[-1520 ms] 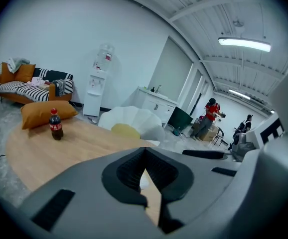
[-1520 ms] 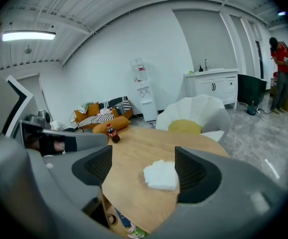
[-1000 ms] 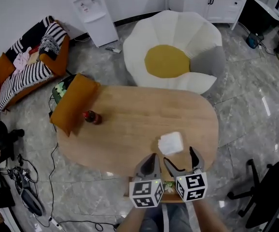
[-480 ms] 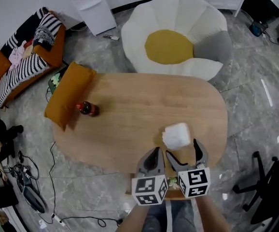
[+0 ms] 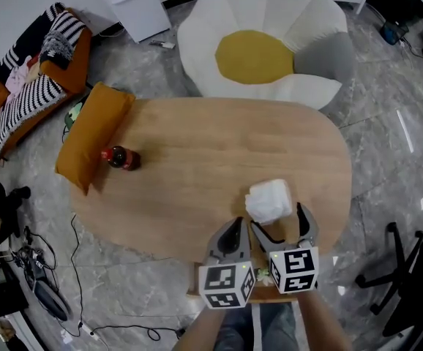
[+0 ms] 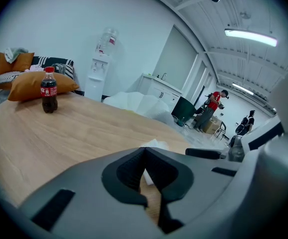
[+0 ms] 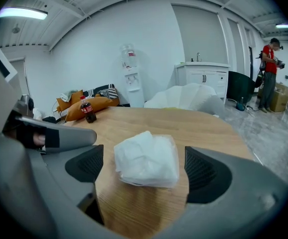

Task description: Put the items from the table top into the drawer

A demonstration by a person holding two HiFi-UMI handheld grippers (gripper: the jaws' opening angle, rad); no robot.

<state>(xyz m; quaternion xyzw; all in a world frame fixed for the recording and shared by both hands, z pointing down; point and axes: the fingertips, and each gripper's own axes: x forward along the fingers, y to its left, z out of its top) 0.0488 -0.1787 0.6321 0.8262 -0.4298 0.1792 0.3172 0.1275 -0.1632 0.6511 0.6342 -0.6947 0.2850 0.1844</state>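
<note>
A white tissue pack (image 5: 268, 200) lies on the oval wooden table (image 5: 197, 167) near its front right edge. My right gripper (image 5: 280, 227) is open; its jaws have just been opening. In the right gripper view the tissue pack (image 7: 148, 159) sits in the gap of the right gripper (image 7: 144, 166), and neither pad touches it. My left gripper (image 5: 232, 234) hangs beside it, shut and empty, as the left gripper view (image 6: 145, 156) confirms. A cola bottle (image 5: 118, 157) with a red label stands at the table's left end. Part of a wooden drawer (image 5: 264, 293) shows below the front edge, behind the grippers.
An orange cushion (image 5: 93, 134) lies on the table's left end beside the bottle. A white and yellow flower-shaped seat (image 5: 263, 50) stands behind the table. An office chair (image 5: 416, 284) is at the right, cables (image 5: 43, 284) lie on the floor at the left.
Both grippers have sunk toward the table's front edge. The right jaws now stand wider and sit closer to the tissue pack. The left gripper stays shut.
</note>
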